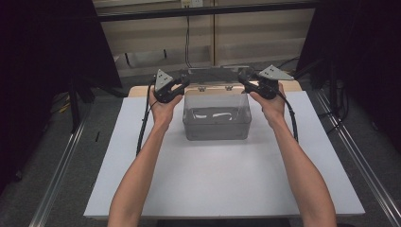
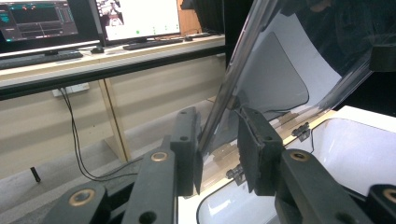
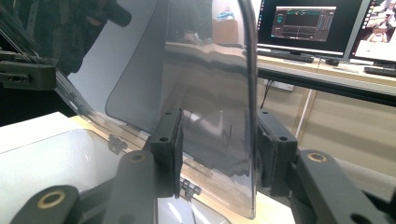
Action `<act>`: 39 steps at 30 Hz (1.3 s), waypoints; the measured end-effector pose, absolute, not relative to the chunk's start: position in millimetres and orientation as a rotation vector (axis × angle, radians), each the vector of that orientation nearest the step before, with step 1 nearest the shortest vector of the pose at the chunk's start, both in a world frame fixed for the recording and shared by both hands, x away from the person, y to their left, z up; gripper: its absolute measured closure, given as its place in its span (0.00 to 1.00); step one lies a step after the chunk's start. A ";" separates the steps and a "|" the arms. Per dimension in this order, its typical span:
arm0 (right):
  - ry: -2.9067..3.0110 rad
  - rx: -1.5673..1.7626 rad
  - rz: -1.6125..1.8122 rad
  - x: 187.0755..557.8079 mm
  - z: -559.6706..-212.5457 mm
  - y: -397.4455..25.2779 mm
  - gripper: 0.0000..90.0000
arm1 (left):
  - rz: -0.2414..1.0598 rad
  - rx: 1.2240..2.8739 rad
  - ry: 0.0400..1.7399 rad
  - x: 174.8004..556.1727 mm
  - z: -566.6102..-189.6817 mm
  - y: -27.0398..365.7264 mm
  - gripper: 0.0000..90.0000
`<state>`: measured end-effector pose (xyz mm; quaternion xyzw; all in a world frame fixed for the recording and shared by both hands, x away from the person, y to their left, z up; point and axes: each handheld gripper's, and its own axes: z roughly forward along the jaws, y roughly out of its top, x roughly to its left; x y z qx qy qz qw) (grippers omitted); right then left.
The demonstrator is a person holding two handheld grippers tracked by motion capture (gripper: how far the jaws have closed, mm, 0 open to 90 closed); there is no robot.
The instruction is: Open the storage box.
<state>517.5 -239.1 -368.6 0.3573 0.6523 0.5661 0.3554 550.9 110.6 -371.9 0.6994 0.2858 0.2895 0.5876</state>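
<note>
A: High view, status?

B: A clear plastic box [image 1: 216,116] sits on the white bench [image 1: 222,179], toward the far edge and centred between left and right. Its clear lid [image 1: 215,74] is raised at the far side of the box. The left tool [image 1: 185,81] is at the lid's left end and the right tool [image 1: 244,78] at its right end, each carried by a hand. The state of the jaws cannot be told from this view.

A: Left gripper view?

B: The left tool [image 2: 218,151] has its two black jaws apart, one on each side of the lid [image 2: 275,70] edge. The edge stands in the gap, close to the left jaw's pad; contact cannot be confirmed. The lid is tilted, hinged [image 2: 302,130] to the rim of the box [image 2: 355,154]. A desk with monitors [image 2: 135,18] lies beyond.

A: Right gripper view?

B: The right tool [image 3: 218,149] also has its jaws apart. The lid [image 3: 205,70] panel stands nearly upright between them, its edge near the right jaw, with a visible gap to each pad. The left tool [image 3: 28,74] shows at the lid's other end. The box [image 3: 60,158] interior lies at lower left.
</note>
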 end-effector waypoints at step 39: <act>1.720 1.020 1.446 542.9 -393.6 -248.4 0.76 | 0.722 1.706 0.669 572.4 -380.4 107.6 0.81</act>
